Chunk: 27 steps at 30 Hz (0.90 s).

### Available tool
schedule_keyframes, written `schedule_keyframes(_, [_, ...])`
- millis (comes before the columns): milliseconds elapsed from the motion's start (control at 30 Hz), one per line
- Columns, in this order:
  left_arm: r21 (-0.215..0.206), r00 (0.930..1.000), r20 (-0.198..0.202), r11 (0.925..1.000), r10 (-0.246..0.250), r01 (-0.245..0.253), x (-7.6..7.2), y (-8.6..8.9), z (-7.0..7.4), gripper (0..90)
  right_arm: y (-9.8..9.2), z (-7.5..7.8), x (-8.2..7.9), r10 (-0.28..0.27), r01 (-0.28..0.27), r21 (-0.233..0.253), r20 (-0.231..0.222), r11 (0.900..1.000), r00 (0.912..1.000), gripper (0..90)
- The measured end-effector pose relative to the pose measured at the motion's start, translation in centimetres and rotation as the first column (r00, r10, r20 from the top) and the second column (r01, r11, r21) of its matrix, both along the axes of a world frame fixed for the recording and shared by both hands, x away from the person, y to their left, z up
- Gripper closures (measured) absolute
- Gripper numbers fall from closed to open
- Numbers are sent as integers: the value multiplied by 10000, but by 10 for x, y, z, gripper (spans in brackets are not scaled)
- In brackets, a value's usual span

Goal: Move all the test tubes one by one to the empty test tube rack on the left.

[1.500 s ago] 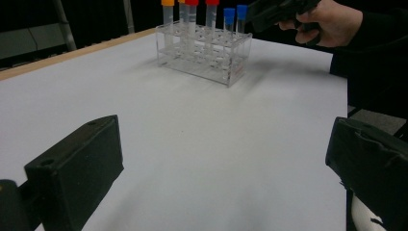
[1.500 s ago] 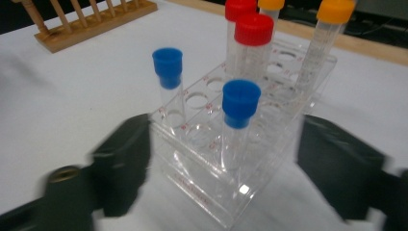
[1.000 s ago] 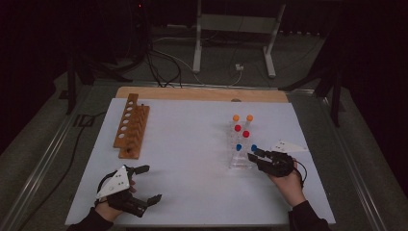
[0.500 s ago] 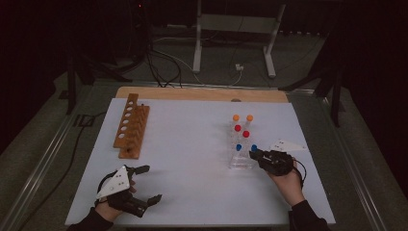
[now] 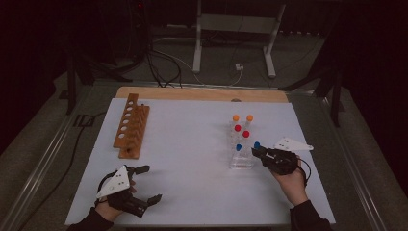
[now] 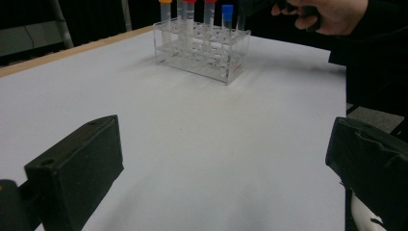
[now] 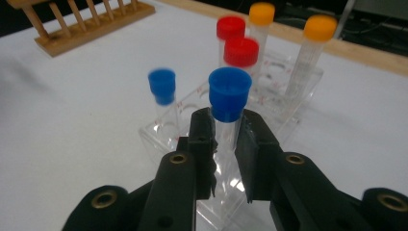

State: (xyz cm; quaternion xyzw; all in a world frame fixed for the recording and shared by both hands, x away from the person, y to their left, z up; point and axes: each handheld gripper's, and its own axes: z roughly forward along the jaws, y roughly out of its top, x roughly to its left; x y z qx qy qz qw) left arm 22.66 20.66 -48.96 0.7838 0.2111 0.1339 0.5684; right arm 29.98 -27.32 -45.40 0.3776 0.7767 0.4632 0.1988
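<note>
Right gripper (image 7: 225, 132): jaws pinching a blue-capped clear plastic tube (image 7: 229, 103) over the clear acrylic rack (image 5: 241, 156).
Left gripper (image 5: 145, 184): jaws spread, near the white table's (image 5: 192, 144) front edge.

Six capped tubes — two orange (image 7: 261, 13), two red (image 7: 231, 27), two blue (image 7: 162, 85); two racks (image 5: 131, 126); two grippers (image 5: 258, 152).

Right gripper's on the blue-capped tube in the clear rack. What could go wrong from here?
1. The right gripper clamps the tube just under its cap; a tilted pull could bind it in the clear rack and drag the light rack along.
2. The other blue tube and the red ones stand close by; the jaws could knock them.
</note>
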Motion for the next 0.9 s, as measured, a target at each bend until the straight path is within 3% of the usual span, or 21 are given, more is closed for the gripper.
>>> schedule_keyframes(300, [2,10000,1,10000,17,-17,0,0,0,4,-4,23,-6,-129,117,224,557,9997,9984,770])
schedule_keyframes(367, [7,10000,5,10000,23,-23,0,0,0,4,-4,33,-9,-222,209,156,915,9997,9956,770])
schedule_keyframes(567, [22,10000,-28,10000,25,-25,0,0,0,3,-4,46,-12,-243,219,201,1275,9996,9915,771])
schedule_keyframes(900, [65,9997,-251,10000,57,-56,0,-1,1,3,15,61,-26,674,-722,270,1486,9970,9866,770])
